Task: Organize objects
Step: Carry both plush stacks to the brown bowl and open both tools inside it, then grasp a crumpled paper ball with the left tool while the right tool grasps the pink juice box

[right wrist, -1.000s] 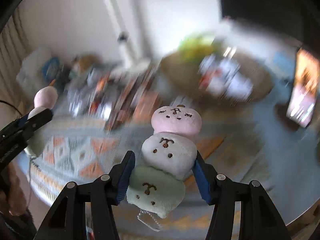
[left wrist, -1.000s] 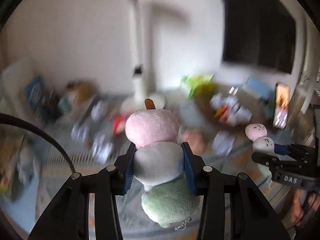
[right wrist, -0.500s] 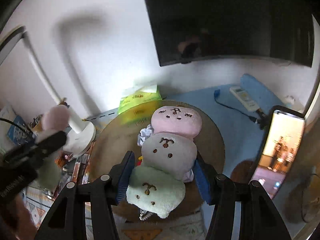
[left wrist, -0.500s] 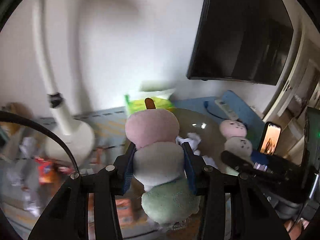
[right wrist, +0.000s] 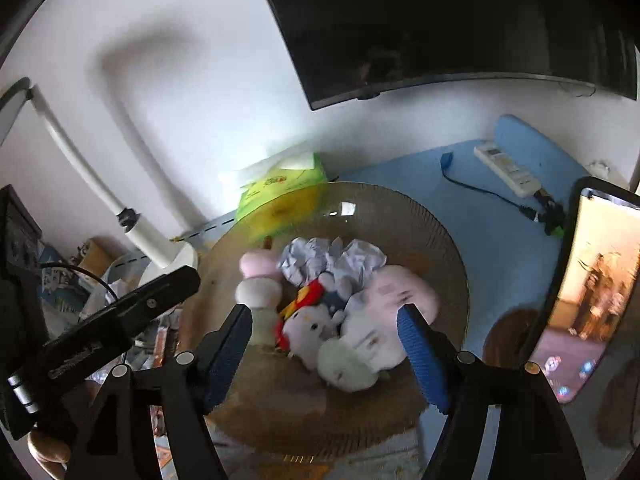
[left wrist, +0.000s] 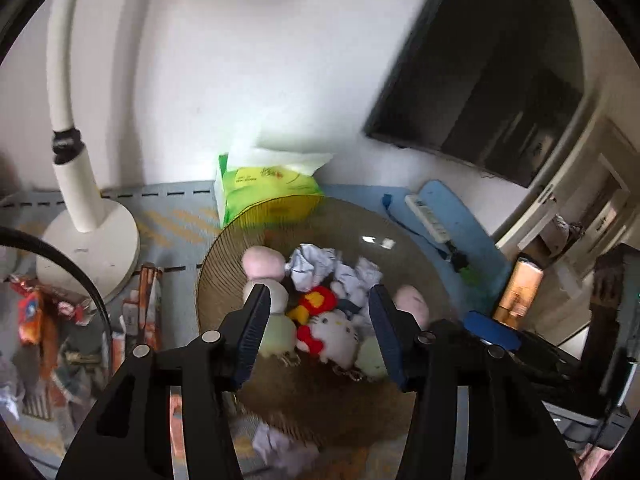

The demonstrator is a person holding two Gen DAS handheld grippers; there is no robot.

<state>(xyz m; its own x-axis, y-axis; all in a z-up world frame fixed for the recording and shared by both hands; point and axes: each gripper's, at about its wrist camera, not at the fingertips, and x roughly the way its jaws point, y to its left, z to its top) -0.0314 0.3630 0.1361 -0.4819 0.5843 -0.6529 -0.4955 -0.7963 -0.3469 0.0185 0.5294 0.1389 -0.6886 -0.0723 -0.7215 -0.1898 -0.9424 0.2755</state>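
Left wrist view, my left gripper (left wrist: 316, 322) just opening, released, dango plush (left wrist: 266, 280) in the glass bowl (left wrist: 404, 236), right wrist view, my right gripper (right wrist: 326, 346) just opening, empty, second dango plush (right wrist: 376, 328) beside the Hello Kitty plush (right wrist: 306, 332) in that bowl.

Soft daylight, fairly bright on the white wall (right wrist: 200, 80) beyond the jaws; lamp (right wrist: 92, 184) throws a broad fuzzy shadow there. Small glare spot on the brown bowl (right wrist: 440, 232) ahead of the jaws. Plush between the right jaws motion-smeared. Heavy fisheye bending, black vignette corners; TV (left wrist: 480, 92) blurred.
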